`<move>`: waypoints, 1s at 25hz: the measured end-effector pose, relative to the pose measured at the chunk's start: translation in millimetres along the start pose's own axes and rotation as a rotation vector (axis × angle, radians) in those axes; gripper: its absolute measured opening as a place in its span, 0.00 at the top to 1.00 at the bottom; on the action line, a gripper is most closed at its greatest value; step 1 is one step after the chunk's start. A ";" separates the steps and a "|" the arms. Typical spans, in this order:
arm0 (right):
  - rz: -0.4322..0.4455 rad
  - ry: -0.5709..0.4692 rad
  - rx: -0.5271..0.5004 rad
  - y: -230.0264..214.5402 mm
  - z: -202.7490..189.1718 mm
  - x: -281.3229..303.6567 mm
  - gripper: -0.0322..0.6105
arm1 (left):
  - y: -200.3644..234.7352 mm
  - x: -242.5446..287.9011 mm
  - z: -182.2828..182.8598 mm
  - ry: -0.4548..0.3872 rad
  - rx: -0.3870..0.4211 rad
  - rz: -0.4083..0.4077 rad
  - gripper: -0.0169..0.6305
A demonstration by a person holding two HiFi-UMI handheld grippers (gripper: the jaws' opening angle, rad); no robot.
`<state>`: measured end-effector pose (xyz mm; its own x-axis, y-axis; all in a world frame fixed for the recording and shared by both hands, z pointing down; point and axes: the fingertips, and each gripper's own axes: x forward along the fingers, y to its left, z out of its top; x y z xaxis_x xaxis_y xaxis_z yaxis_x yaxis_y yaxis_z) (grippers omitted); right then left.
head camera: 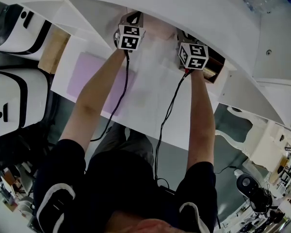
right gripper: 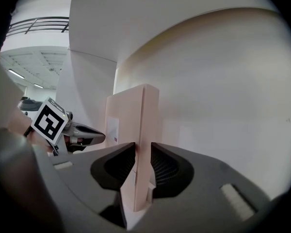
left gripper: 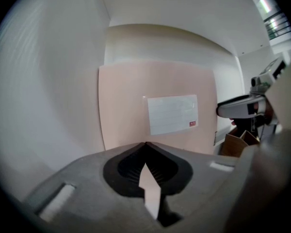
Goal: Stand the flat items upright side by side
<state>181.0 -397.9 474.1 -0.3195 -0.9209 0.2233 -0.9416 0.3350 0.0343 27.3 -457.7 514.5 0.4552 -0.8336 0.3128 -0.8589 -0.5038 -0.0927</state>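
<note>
Up front in the head view, left gripper (head camera: 130,35) and right gripper (head camera: 194,55) both reach into the white shelf (head camera: 208,13). Left gripper view: jaws pinched shut on a thin pink sliver (left gripper: 149,191), labelled mailer (left gripper: 157,110) upright just ahead. Right gripper view: jaws clamp the mailer's near edge, standing. Let go crooked and I'd guess it flops toward the left gripper.

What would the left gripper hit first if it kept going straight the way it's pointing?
Probably the broad face of the upright pink flat item, near its white label, dead ahead of the left gripper. How far off is unclear.
</note>
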 end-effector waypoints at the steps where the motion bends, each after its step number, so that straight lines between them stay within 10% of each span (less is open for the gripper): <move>1: 0.000 0.001 0.000 0.3 -0.1 -0.6 0.79 | 0.0 -0.6 0.0 0.001 -0.001 0.000 0.96; 25: 0.019 -0.004 0.034 30.8 4.1 -48.0 0.78 | -24.0 -58.5 12.6 -0.055 -0.020 -0.116 0.84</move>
<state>166.9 -344.2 460.5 -0.3375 -0.9154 0.2193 -0.9385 0.3453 -0.0032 24.2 -399.7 486.5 0.5631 -0.7817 0.2681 -0.8043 -0.5929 -0.0397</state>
